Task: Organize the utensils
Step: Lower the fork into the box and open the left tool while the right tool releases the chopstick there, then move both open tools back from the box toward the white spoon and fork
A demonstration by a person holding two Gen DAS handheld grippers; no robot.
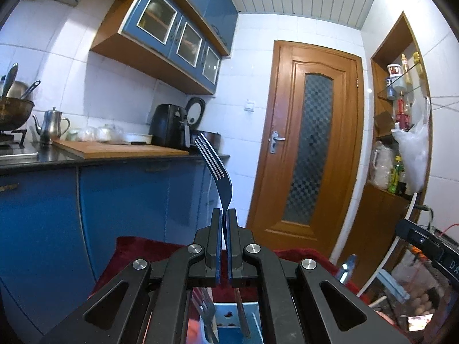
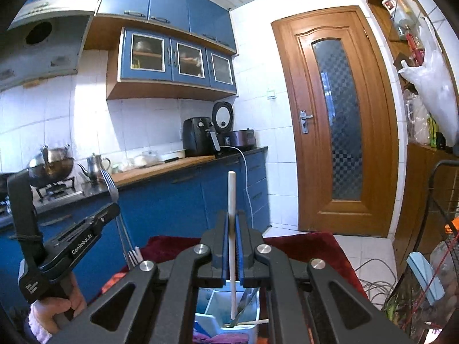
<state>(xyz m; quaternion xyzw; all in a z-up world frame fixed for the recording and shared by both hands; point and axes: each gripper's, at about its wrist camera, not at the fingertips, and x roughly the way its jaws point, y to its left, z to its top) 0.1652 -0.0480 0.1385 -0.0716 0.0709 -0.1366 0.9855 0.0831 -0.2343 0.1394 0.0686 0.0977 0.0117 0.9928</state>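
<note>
Two grippers raised, both clamped: left gripper (image 1: 224, 215) fingers pinch a fork (image 1: 213, 166), tines at 11 o'clock; right gripper (image 2: 231, 218) fingers pinch a white chopstick (image 2: 231, 200) pointing 12 o'clock. White utensil box (image 2: 226, 318) at 6 o'clock on red-clothed desk (image 2: 301, 243).

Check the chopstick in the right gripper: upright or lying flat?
Upright. The white chopstick stands vertically between the shut right gripper fingers, lower tip over the white utensil holder.

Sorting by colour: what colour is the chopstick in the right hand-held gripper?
White chopstick, clearest in the right wrist view.
</note>
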